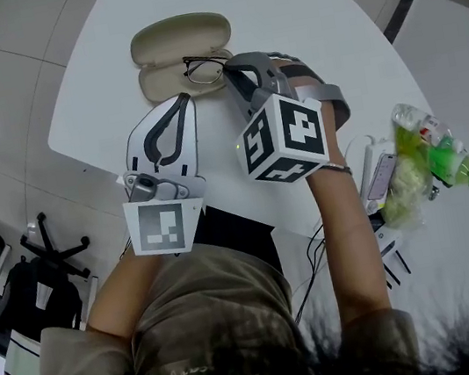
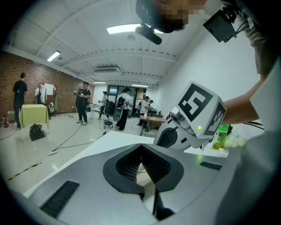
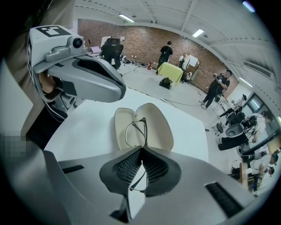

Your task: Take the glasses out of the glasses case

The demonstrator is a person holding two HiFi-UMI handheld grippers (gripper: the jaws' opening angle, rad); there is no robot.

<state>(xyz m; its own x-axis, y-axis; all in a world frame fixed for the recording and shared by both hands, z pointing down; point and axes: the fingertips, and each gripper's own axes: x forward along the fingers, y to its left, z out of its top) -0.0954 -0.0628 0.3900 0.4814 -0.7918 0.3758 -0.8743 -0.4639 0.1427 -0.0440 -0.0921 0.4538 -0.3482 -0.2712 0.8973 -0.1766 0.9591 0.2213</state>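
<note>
The right gripper (image 1: 229, 66), clamped on the glasses (image 1: 202, 69), appeared to have them partly out of the open case (image 1: 180, 38), while the left gripper (image 1: 180, 102) hung closed and empty.

This is looking like a big open lab or workshop hall. Far ahead of the jaws of the left gripper (image 2: 141, 151), people (image 2: 82, 102) are standing about and cables (image 2: 72, 141) are trailing over the floor. Beyond the jaws of the right gripper (image 3: 141, 151), a brick wall (image 3: 145, 37) is running under strip lights (image 3: 126, 18), with office chairs (image 3: 232, 132) standing off to the right.
</note>
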